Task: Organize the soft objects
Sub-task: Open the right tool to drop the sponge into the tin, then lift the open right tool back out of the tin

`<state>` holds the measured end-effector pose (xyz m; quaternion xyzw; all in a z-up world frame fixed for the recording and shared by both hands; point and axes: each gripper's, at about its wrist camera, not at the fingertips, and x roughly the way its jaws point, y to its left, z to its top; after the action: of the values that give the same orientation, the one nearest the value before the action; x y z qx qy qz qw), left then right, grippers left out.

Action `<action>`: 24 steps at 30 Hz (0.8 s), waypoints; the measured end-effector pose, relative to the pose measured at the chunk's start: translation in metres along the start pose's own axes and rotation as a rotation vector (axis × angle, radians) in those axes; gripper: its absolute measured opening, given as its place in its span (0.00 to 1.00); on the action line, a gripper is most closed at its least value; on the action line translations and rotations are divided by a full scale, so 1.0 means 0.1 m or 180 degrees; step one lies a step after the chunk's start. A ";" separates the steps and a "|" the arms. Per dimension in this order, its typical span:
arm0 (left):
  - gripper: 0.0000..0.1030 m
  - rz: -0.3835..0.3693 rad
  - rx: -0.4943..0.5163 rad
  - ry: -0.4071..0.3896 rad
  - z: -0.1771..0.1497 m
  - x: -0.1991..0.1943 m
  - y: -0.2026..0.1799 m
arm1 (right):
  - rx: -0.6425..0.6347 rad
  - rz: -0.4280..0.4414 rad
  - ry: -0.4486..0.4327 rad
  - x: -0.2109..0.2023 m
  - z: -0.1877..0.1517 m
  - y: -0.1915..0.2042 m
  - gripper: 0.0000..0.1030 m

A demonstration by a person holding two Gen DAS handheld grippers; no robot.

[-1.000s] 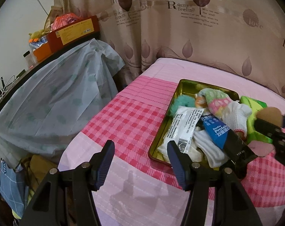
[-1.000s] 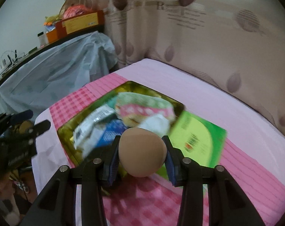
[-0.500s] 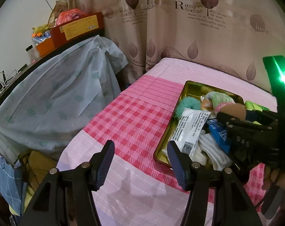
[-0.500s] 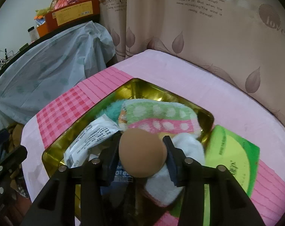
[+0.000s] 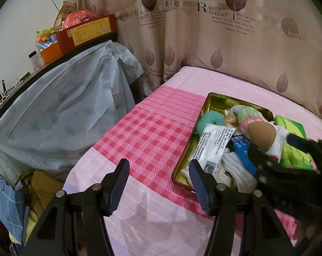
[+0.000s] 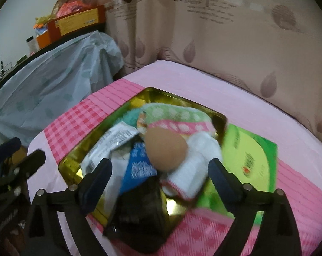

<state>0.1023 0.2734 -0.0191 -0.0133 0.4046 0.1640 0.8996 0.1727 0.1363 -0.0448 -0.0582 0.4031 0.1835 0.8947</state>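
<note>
A tan egg-shaped sponge (image 6: 165, 150) lies on the pile in the gold tin tray (image 6: 183, 102), on white socks (image 6: 195, 166) and beside a blue packet (image 6: 139, 166). It also shows in the left wrist view (image 5: 262, 134). My right gripper (image 6: 159, 180) is open, its jaws wide apart on either side just behind the sponge. My left gripper (image 5: 158, 183) is open and empty above the pink checked cloth (image 5: 148, 140), left of the tray (image 5: 212, 98).
The tray also holds a green-pink dotted sock (image 6: 175, 118), a teal fluffy item (image 5: 210, 120) and a white packet (image 5: 214, 147). A green pack (image 6: 250, 160) lies right of the tray. A plastic-covered shelf (image 5: 60, 111) stands left; a curtain (image 5: 203, 32) hangs behind.
My right gripper carried the sponge over the tray, then opened and let it go onto the pile. The left gripper stayed open and barely moved.
</note>
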 end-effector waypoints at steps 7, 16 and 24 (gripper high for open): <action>0.58 -0.0034 0.0014 -0.0008 -0.01 -0.04 -0.05 | 0.0297 -0.0152 0.0099 -0.26 -0.31 -0.09 0.96; 0.58 -0.0087 0.0084 -0.0032 -0.04 -0.10 -0.11 | 0.0376 -0.0204 0.0092 -0.48 -0.54 -0.09 0.97; 0.58 -0.0101 0.0124 -0.0046 -0.04 -0.12 -0.14 | 0.0367 -0.0158 0.0120 -0.53 -0.59 -0.05 0.97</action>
<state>0.0957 0.2560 -0.0146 -0.0009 0.4009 0.1418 0.9051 0.1013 0.1023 -0.0450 -0.0200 0.4282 0.1366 0.8931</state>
